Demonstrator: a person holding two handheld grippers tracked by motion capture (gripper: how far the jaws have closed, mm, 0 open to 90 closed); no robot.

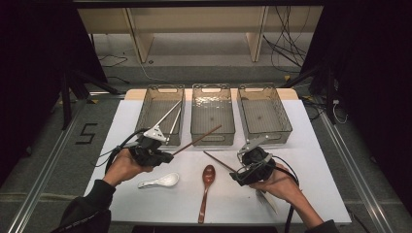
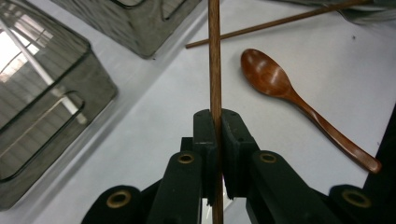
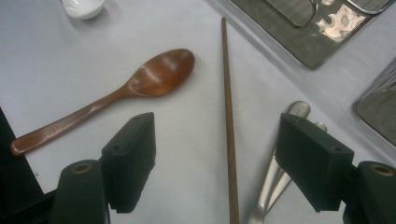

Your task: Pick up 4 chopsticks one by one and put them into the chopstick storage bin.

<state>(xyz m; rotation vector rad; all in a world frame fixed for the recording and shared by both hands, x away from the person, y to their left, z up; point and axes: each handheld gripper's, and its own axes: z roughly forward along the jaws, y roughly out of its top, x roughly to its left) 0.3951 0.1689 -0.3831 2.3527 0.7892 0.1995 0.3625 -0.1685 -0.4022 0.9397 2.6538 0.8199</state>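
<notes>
L hand: L gripper [image 1: 167,156] held low at bench's [image 1: 320,194] left-front, forearm coming in from bottom-left, sleeve dark; gripper points right and a bit away, toward the bins.
L jaws: fully closed, clamped on a brown chopstick [image 2: 215,70]; stick runs straight out between the pads, its far end over the front of the middle bin [image 1: 212,112].
R hand: R gripper [image 1: 236,174] at right-front, hand under it, pointing left and slightly toward the person.
R jaws: wide apart, gripping nothing; second chopstick [image 3: 229,130] lies flat on bench betw. the two jaws, no pad touching it.
Nearby: wooden spoon [image 3: 144,84] just beside second chopstick; metal utensil handles [image 3: 275,172] by R gripper's other jaw; white spoon [image 1: 160,181] near L hand.
L bin [image 1: 145,114]: holds metal chopsticks.
Writing: "5" marked on floor [image 1: 86,133] left of bench; no other labels legible.
</notes>
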